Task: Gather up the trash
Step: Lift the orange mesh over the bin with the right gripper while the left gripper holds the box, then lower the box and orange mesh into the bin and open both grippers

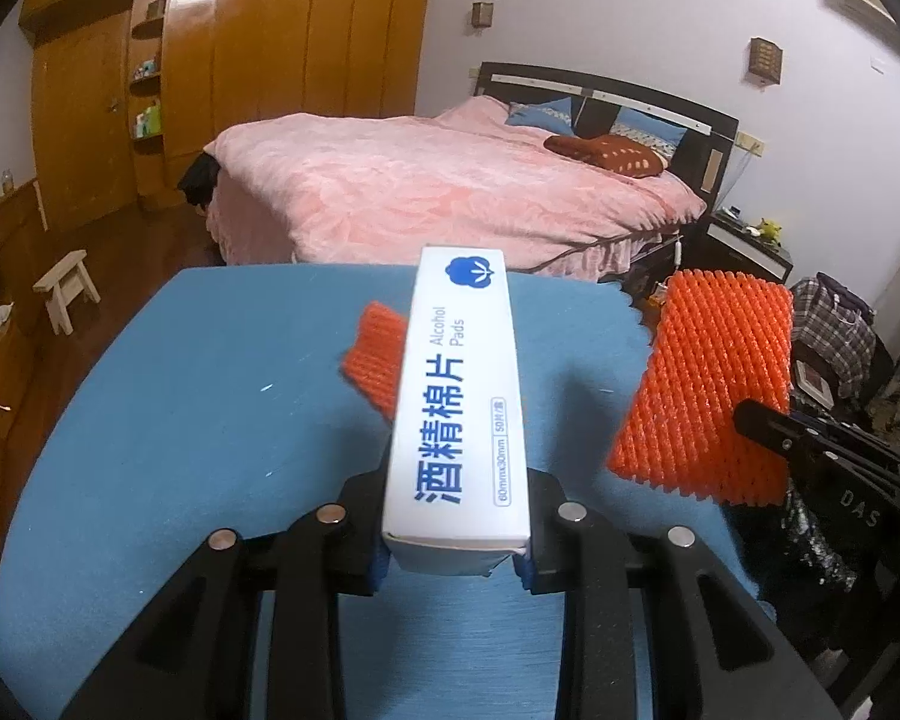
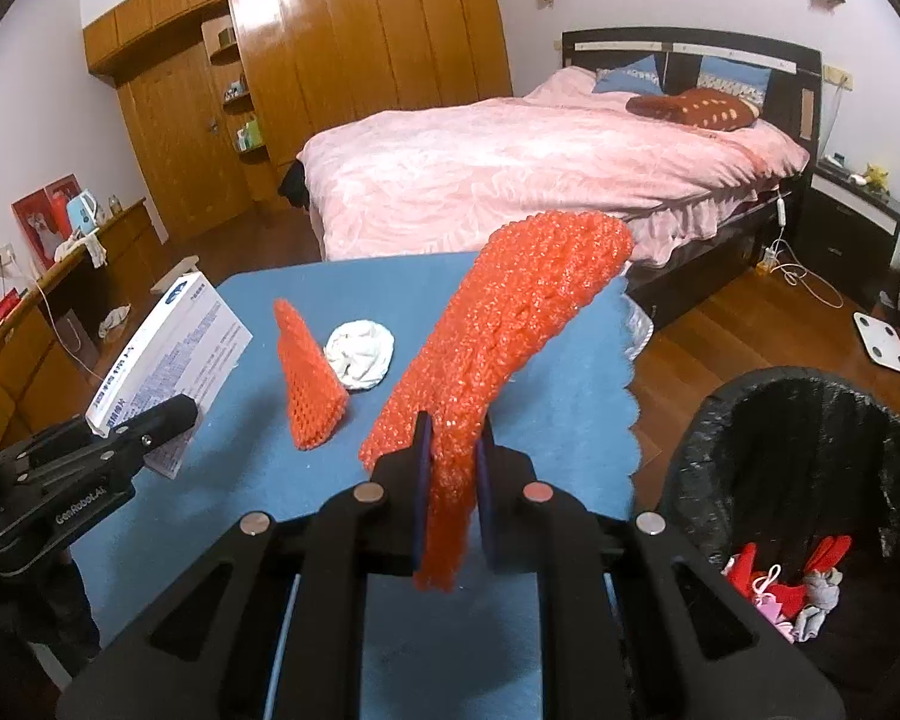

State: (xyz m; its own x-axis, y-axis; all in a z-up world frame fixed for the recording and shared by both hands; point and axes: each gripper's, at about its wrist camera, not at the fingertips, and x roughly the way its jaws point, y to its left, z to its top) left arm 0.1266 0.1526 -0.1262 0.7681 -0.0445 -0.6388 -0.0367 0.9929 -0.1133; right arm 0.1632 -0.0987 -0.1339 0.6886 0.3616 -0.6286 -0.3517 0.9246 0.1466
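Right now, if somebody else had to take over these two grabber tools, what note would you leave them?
Left gripper: shut on the white alcohol pads box, lifted above the blue table.
Right gripper: shut on an orange foam net, also lifted.
On the table: a second orange foam net and a crumpled white tissue.
Black-lined trash bin stands to the right of the table, some trash already inside.
Left: drop both held items in the bin, then fetch the other two.

white box (image 1: 457, 414) with blue lettering, centre; orange netted foam sleeve (image 2: 498, 336); blue surface (image 1: 210, 390); pink patterned bed (image 1: 438, 192), upper middle; black bin (image 2: 810, 480) holding red scraps, lower right.
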